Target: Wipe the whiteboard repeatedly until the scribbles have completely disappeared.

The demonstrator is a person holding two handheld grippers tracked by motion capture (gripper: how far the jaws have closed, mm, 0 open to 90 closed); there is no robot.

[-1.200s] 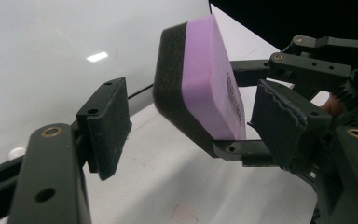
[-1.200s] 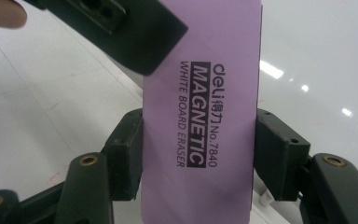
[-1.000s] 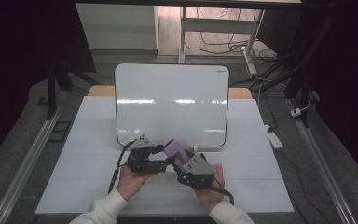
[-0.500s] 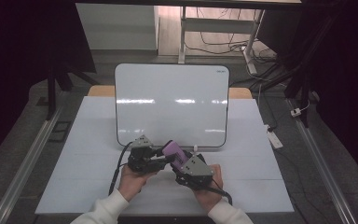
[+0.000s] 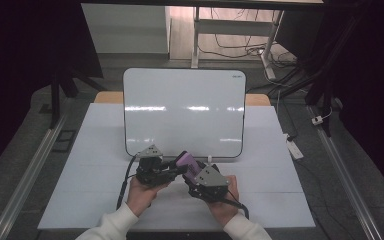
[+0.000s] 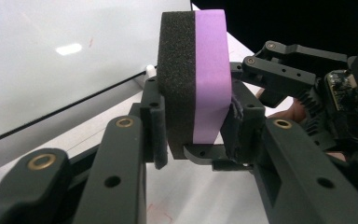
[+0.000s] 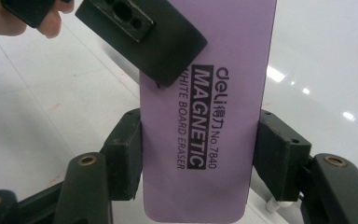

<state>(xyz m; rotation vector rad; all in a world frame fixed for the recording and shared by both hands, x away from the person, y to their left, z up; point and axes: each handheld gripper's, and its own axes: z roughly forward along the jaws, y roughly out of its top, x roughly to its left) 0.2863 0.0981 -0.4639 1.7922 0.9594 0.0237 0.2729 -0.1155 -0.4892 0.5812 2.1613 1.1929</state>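
A purple whiteboard eraser (image 5: 187, 162) with a black felt face is held above the white table (image 5: 95, 150), just in front of the whiteboard (image 5: 185, 107). Both grippers grip it. In the left gripper view, my left gripper (image 6: 196, 133) is shut across the eraser (image 6: 209, 70), one pad on the felt and one on the purple back. My right gripper (image 7: 200, 154) clamps the long edges of the eraser (image 7: 242, 56), whose label reads "MAGNETIC WHITE BOARD ERASER". In the high view the left gripper (image 5: 172, 170) and right gripper (image 5: 196, 175) meet at the eraser.
The whiteboard stands tilted at the back of the table, its surface blank apart from reflections. A small white foot (image 5: 209, 159) sits at its lower edge. A power strip (image 5: 294, 147) lies on the floor to the right. Metal rails (image 5: 30, 170) run along both sides.
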